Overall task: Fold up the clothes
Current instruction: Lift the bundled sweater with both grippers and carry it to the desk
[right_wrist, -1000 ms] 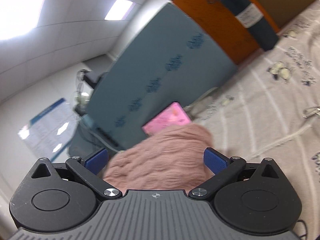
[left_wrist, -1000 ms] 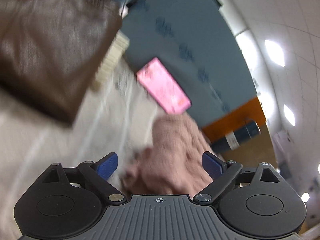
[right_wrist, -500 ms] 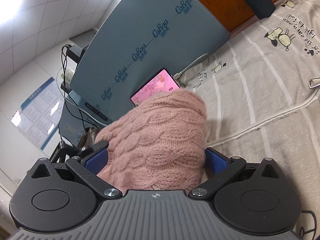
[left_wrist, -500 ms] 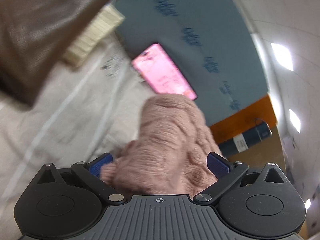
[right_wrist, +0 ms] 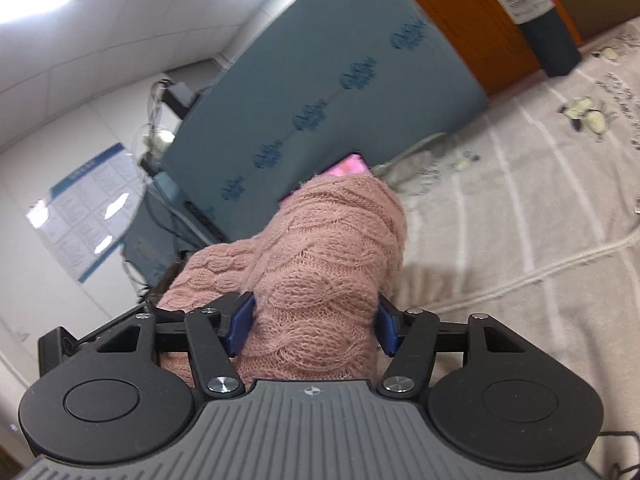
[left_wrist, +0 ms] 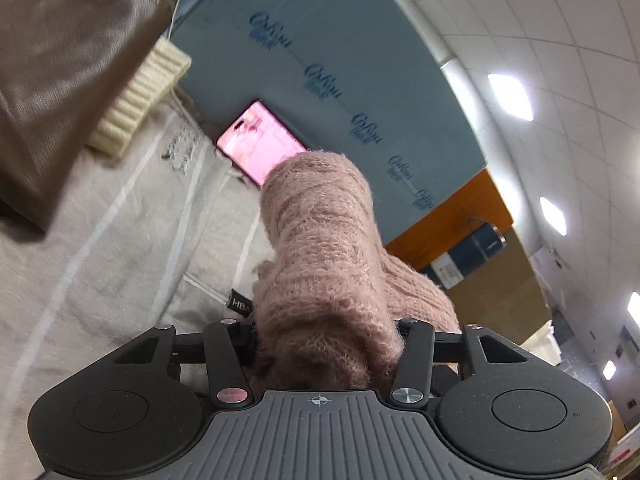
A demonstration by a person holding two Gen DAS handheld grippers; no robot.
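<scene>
Grey striped bedsheet [right_wrist: 520, 208] lies under a pink knit sweater [left_wrist: 320, 248]. Left claw [left_wrist: 324, 336] squeezes the sweater tight. Right claw [right_wrist: 312, 320] pinches it too.

Right claw [right_wrist: 314, 326] pinches the bunched pink sweater [right_wrist: 320, 256].

Left gripper [left_wrist: 326, 344] has closed from open onto the sweater [left_wrist: 320, 248]; right gripper [right_wrist: 312, 328] likewise, gripping it [right_wrist: 320, 276].
</scene>
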